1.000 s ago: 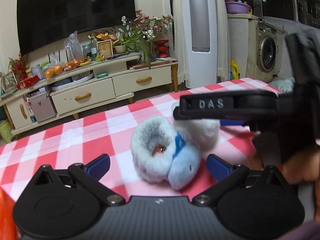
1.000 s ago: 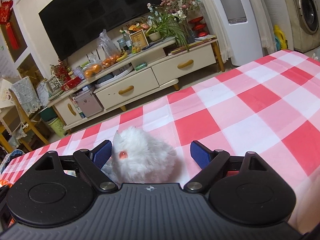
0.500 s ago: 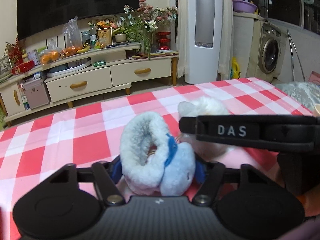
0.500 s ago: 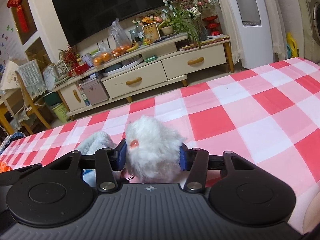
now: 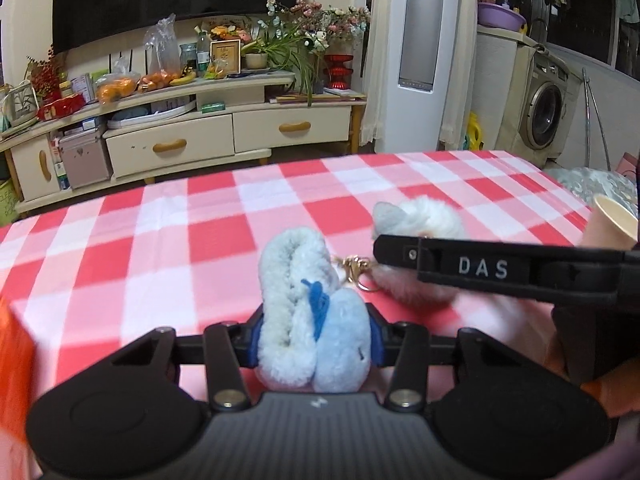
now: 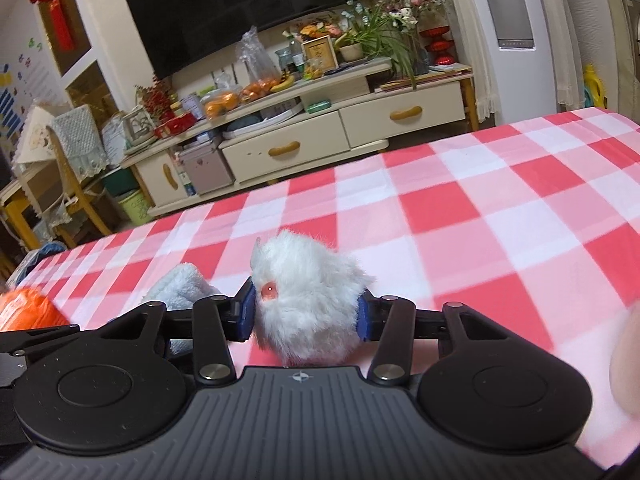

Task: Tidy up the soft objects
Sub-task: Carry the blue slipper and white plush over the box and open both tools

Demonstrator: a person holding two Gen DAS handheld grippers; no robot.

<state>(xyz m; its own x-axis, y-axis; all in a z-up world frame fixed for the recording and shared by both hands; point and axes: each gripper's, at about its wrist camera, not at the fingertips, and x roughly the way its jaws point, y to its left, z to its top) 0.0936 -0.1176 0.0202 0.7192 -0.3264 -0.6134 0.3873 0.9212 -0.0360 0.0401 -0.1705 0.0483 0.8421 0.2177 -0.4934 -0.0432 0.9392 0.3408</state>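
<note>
left gripper (image 5: pixel 316 338) level and low over the checked counter (image 5: pixel 160 240), clamped on a pale blue plush slipper (image 5: pixel 312 320); right gripper (image 6: pixel 306 316) alongside, clamped on a white furry toy (image 6: pixel 308 300).

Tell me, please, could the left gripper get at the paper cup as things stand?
Probably not: the left gripper is shut on the blue plush, and the right gripper's arm lies across the way to the paper cup.

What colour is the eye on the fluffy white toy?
Pinkish-red. The eye on the fluffy white toy shows best in the right wrist view.
</note>
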